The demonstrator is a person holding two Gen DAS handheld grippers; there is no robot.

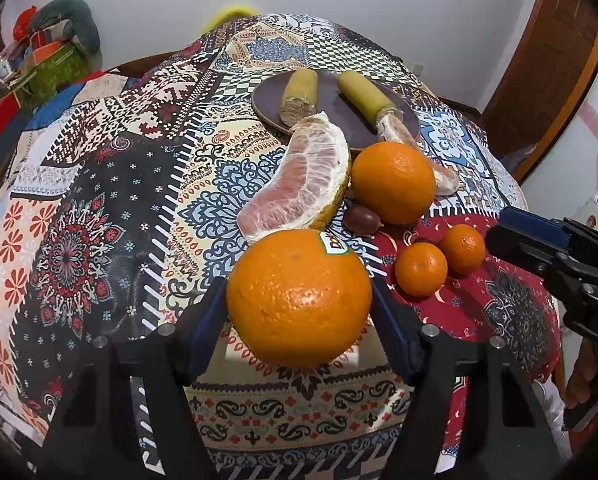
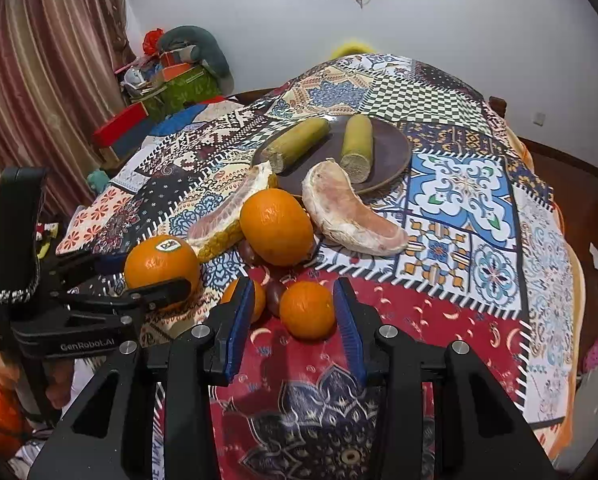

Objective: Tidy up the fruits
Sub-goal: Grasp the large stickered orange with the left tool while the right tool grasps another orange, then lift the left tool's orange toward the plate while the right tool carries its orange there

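Note:
My left gripper (image 1: 299, 286) is shut on a large orange (image 1: 299, 296) with a sticker; both blue pads touch its sides and it rests on the patterned tablecloth. A second orange (image 1: 393, 182) lies behind it, between two peeled pomelo wedges (image 1: 299, 180) (image 2: 351, 212). Two small mandarins (image 1: 421, 268) (image 1: 461, 248) sit to the right on the red patch. My right gripper (image 2: 293, 282) hovers open over them; one mandarin (image 2: 307, 310) shows between its fingers with a gap on the left side, and the other (image 2: 259, 300) is half hidden behind the left finger.
A dark round plate (image 2: 391, 152) farther back holds two yellow-green cane pieces (image 2: 299, 142) (image 2: 357, 146). Small dark red fruits (image 1: 361, 216) (image 2: 275, 296) lie among the oranges. Boxes and cushions (image 2: 179, 76) are piled beyond the table's left side. A person's hand (image 2: 55, 388) holds the left gripper.

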